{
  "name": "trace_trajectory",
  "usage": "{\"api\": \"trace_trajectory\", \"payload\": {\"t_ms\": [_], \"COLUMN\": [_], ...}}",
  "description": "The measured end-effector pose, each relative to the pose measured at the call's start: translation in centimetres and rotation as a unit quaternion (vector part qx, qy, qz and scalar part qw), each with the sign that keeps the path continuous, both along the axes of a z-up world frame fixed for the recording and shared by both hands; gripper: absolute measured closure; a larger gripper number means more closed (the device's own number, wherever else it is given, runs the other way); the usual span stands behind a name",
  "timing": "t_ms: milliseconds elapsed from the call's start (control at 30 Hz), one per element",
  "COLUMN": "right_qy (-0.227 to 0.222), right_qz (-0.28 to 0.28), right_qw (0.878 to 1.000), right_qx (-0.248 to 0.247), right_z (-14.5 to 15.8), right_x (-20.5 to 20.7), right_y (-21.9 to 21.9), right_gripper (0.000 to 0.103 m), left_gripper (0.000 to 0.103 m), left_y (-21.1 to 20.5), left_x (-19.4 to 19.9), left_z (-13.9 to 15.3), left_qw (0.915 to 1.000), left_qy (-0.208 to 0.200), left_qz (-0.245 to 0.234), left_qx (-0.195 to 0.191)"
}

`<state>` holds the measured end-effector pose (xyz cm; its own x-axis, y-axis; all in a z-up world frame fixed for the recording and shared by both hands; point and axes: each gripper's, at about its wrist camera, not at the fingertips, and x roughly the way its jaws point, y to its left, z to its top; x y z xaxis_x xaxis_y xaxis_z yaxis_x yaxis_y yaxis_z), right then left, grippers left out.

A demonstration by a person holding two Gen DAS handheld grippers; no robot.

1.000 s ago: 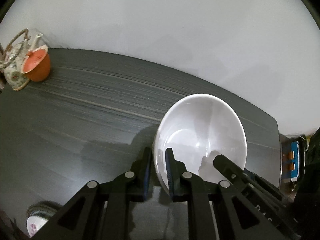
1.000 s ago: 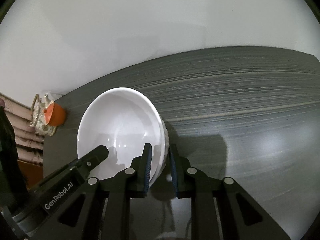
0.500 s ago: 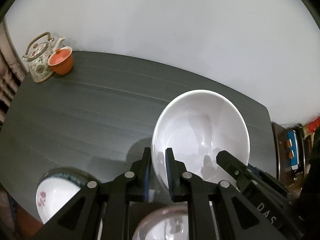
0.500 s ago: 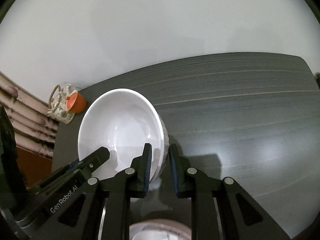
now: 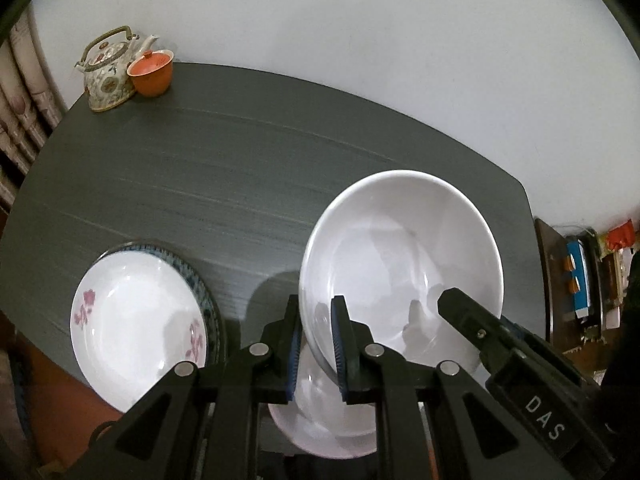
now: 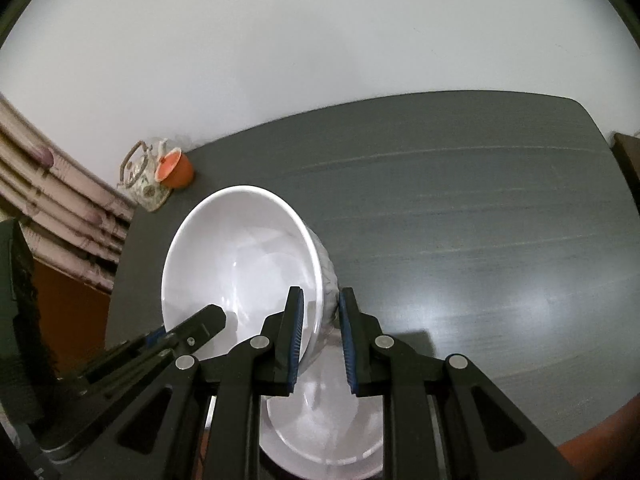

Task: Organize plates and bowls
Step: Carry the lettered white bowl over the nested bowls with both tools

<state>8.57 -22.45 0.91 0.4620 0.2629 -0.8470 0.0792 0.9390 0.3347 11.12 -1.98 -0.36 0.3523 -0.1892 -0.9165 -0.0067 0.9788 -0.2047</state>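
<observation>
A large white bowl [image 5: 400, 252] is held in the air over the dark table [image 5: 240, 168] by both grippers. My left gripper [image 5: 316, 344] is shut on its left rim. My right gripper [image 6: 320, 336] is shut on its right rim, and the bowl [image 6: 240, 256] fills the left of that view. A second white bowl [image 5: 324, 424] sits on the table just below the held one; it also shows in the right wrist view [image 6: 324, 424]. A white plate with pink flowers [image 5: 136, 328] lies on a blue-rimmed plate [image 5: 200, 280] at the front left.
A flowered teapot [image 5: 106, 70] and an orange lidded cup [image 5: 152, 74] stand at the table's far left corner. A white wall rises behind the table. Shelves with small items [image 5: 580, 280] are off the table's right edge.
Both grippers have lifted the white bowl and drawn it back toward the table's near edge. The flowered plate and the lower white bowl have come into view beneath.
</observation>
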Motion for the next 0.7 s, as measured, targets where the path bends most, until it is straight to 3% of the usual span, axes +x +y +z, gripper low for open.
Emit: {"api": "trace_trajectory", "payload": {"t_ms": [700], "right_qy": [0.032], "right_qz": [-0.003], "right_qw": [0.999], "right_qx": [0.011], "right_z": [-2.8], "right_x": [-5.7], "right_y": [-0.3], "right_gripper": [0.084], "left_gripper": [0.089], "left_y": [-1.3], "left_x": [-4.6], "left_z": [-2.0], "left_qw": [0.9991], "left_qy": [0.039], "left_qz": [-0.015], "left_qx": [-0.001]}}
